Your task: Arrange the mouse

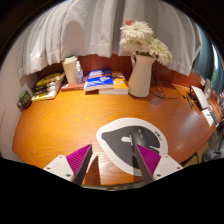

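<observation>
A round grey mouse pad with a white rim point(118, 130) lies on the wooden table point(70, 120), just ahead of my gripper and a little to its right. A small dark shape point(137, 141) sits on the pad beside my right finger; I cannot tell if it is the mouse. My gripper point(111, 146) is open and empty. Its right finger point(140, 160) reaches over the pad's near edge and its left finger point(83, 163) is over bare wood. Only table and the pad's rim show between the fingers.
A white vase point(140, 75) with pale flowers point(145, 40) stands beyond the pad. Books point(105, 80) and a white container point(72, 70) stand at the back, more books point(45, 86) at the far left. A pale object point(200, 97) lies at the right edge.
</observation>
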Tool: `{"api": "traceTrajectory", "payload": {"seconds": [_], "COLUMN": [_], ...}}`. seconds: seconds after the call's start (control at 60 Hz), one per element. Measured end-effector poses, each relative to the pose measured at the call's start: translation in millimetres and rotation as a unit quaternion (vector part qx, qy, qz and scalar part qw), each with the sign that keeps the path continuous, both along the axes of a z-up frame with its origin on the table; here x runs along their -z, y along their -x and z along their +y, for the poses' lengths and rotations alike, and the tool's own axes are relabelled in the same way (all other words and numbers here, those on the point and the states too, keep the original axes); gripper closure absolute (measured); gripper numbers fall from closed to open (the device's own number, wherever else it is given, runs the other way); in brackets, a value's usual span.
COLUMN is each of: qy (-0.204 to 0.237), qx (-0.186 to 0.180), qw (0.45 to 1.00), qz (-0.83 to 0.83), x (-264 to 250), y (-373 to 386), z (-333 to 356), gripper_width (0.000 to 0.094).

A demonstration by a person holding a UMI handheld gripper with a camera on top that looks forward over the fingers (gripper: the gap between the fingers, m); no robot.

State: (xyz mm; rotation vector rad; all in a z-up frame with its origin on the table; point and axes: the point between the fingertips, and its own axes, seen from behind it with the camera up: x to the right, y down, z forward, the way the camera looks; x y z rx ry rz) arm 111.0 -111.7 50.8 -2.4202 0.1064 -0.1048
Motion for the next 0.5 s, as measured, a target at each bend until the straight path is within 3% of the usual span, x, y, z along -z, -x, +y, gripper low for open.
{"api": "traceTrajectory", "payload": {"seconds": [0.233,0.5], "qy": [-0.019,-0.101], "qx": [-0.030,-0.057], "qw": [0.999,0.992], "qz": [0.026,0.040], "x": [-43,-144], "y": [115,187], "z": [-67,-93], "gripper_width": [0.0073,0.0073]}}
